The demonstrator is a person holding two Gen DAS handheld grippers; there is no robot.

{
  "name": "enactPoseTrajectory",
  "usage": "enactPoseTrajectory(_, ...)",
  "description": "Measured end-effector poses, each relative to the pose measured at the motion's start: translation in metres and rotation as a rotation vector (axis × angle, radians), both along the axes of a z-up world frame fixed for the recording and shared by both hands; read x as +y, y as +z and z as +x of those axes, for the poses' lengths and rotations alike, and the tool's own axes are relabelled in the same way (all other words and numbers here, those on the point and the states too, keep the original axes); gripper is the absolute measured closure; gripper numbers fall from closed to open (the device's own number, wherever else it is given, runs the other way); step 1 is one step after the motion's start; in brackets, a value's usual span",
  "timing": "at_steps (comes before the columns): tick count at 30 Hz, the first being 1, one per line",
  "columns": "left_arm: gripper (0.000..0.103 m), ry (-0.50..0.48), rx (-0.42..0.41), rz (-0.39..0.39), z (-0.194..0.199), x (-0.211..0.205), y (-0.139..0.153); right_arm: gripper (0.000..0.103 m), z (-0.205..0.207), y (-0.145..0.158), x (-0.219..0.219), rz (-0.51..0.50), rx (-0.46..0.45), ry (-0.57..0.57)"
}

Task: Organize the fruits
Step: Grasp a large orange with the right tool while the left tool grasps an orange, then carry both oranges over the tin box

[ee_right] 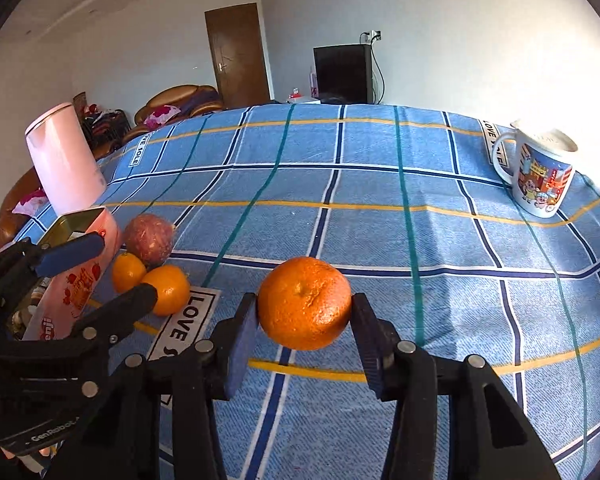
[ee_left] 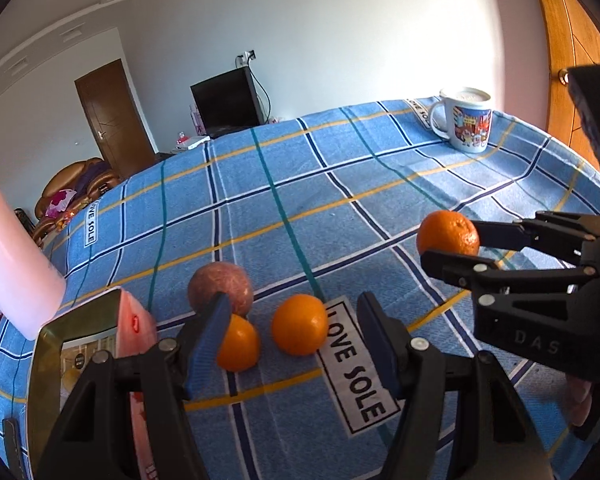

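My right gripper (ee_right: 305, 312) is shut on a large orange (ee_right: 305, 303) and holds it over the blue checked tablecloth (ee_right: 380, 184); the same orange (ee_left: 448, 234) shows between its fingers at the right of the left wrist view. My left gripper (ee_left: 296, 328) is open over a small group of fruit: a reddish-brown round fruit (ee_left: 220, 286), a small orange (ee_left: 239, 343) half behind the left finger, and another small orange (ee_left: 299, 325) between the fingers. The group also shows in the right wrist view: the reddish-brown fruit (ee_right: 149, 239) and two small oranges (ee_right: 128, 272) (ee_right: 167, 289).
A pink box with an open tin top (ee_left: 100, 332) stands left of the fruit group, also in the right wrist view (ee_right: 80, 264). A pink kettle (ee_right: 64, 156) stands at the table's left edge. A cartoon mug (ee_right: 540, 172) stands at the far right.
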State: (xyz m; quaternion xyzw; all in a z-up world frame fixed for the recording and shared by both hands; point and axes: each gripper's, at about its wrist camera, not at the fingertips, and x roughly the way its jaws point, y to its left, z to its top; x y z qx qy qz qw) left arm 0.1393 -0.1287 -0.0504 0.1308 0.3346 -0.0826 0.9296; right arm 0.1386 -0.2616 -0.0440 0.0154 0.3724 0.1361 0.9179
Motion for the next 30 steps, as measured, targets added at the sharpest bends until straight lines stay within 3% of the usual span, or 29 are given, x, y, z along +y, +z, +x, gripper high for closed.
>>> enactPoseTrajectory(3, 0.048, -0.015, 0.039, 0.021, 0.009, -0.008, -0.008, 0.054, -0.002, 0.002, -0.007, 0.023, -0.011, -0.01)
enactPoseTrajectory(8, 0.053, 0.011, 0.127, 0.032, 0.027, -0.01, -0.025, 0.054, -0.005, 0.004, -0.003, 0.021, -0.035, -0.009)
enactPoseTrajectory(10, 0.066, 0.022, 0.107, 0.021, 0.027, -0.008, -0.022, 0.054, -0.007, 0.005, -0.002, 0.017, -0.045, -0.005)
enactPoseTrajectory(15, 0.067, 0.007, 0.101, -0.027, 0.021, -0.006, -0.018, 0.054, -0.01, 0.008, -0.004, 0.03, -0.067, -0.008)
enactPoseTrajectory(30, 0.067, 0.024, -0.047, -0.164, -0.004, 0.011, 0.004, 0.054, -0.029, 0.021, -0.006, 0.052, -0.185, 0.004)
